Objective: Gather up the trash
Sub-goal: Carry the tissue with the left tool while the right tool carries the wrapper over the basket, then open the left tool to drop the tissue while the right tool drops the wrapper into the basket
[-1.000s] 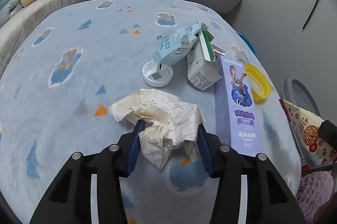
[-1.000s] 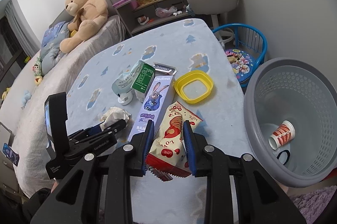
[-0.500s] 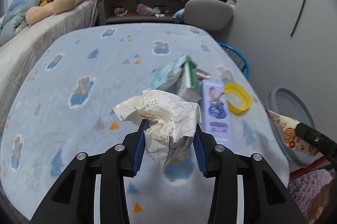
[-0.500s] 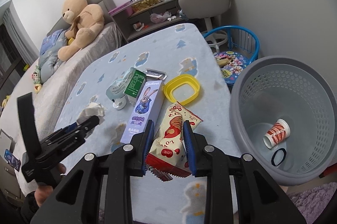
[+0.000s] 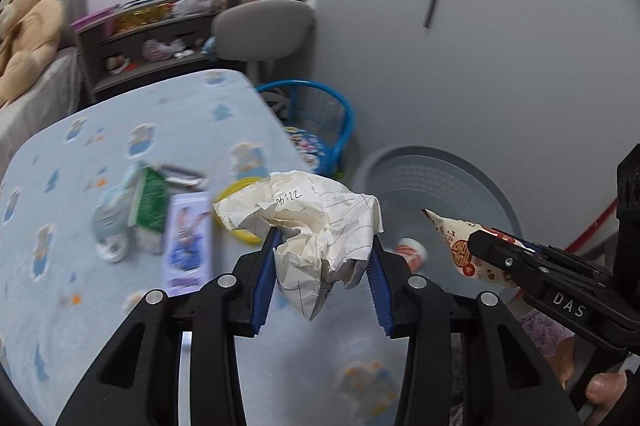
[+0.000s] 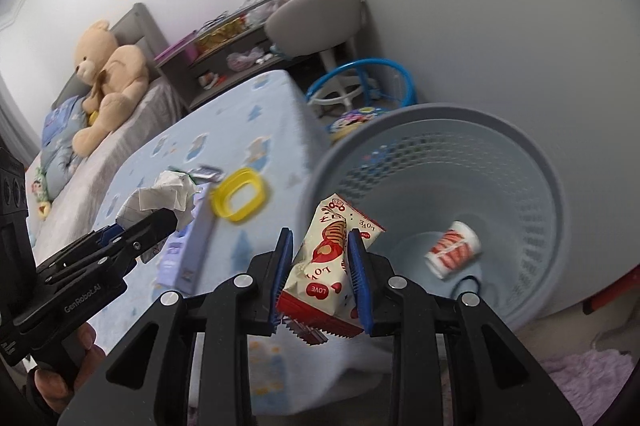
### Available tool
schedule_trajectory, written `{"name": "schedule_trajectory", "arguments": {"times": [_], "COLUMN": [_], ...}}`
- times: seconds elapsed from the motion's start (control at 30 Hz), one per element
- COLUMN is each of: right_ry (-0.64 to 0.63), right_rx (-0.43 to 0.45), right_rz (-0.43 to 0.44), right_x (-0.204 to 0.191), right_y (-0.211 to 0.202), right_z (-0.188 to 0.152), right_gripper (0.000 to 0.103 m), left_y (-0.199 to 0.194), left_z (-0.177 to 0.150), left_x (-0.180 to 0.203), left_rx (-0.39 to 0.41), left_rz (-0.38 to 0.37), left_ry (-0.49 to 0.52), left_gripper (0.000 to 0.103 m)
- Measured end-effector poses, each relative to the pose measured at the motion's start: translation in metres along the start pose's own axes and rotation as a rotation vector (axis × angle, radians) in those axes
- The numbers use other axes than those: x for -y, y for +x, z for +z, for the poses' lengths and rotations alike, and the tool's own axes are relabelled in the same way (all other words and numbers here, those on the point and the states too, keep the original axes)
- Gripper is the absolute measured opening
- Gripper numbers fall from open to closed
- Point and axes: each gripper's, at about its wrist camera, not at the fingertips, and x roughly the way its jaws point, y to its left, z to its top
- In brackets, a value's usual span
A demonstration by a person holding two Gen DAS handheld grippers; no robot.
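My left gripper (image 5: 324, 246) is shut on a crumpled ball of lined paper (image 5: 308, 222) and holds it above the table's right edge, facing the grey trash basket (image 5: 436, 165). My right gripper (image 6: 320, 246) is shut on a red and white snack packet (image 6: 332, 258) at the basket's near rim (image 6: 320, 169). The packet also shows at the right of the left wrist view (image 5: 460, 246), and the paper ball in the right wrist view (image 6: 160, 193). A red and white paper cup (image 6: 452, 250) lies inside the basket.
On the blue patterned table (image 5: 120, 145) lie a purple rabbit box (image 5: 186, 238), a green and white carton (image 5: 150, 201), a crumpled wipes pack (image 5: 106, 222) and a yellow ring lid (image 6: 240, 195). A blue child's chair (image 5: 320, 121) and a grey chair (image 5: 264, 25) stand beyond.
Both grippers have lifted their loads and swung right toward the basket. The paper ball has left the table, and the snack packet now hangs at the basket's rim.
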Motion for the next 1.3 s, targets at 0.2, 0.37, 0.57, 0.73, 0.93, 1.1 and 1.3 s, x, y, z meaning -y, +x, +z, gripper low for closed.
{"name": "schedule_trajectory", "arguments": {"times": [0.2,0.37,0.57,0.73,0.93,1.1,1.3], "right_ry": [0.033,0.078,0.118,0.135,0.145,0.14,0.141], "right_rx": [0.012,0.006,-0.014,-0.022,-0.014,-0.007,-0.001], "right_rz": [-0.083,-0.091,-0.086,-0.08,-0.085,-0.089,-0.1], "right_x": [0.05,0.078,0.096,0.101,0.103,0.103,0.104], "right_y": [-0.008,-0.001,0.007,0.012,0.01,0.007,0.006], "right_z": [0.011,0.011,0.009,0.009,0.011,0.01,0.009], "right_gripper": [0.028,0.028,0.028,0.03,0.038,0.043,0.047], "left_y": [0.036,0.063,0.083,0.092,0.093,0.09,0.085], "left_z": [0.014,0.019,0.02,0.021,0.022,0.022,0.022], "left_x": [0.052,0.082,0.097,0.1,0.099,0.098,0.094], "left_rx": [-0.048,-0.088,-0.127,-0.142,-0.135,-0.124,-0.124], "left_rz": [-0.065,-0.093,-0.103,-0.108,-0.094,-0.082,-0.076], "left_ry": [0.086,0.124,0.148,0.143,0.134,0.134,0.113], "left_gripper": [0.04,0.04,0.041,0.043,0.059,0.064,0.064]}}
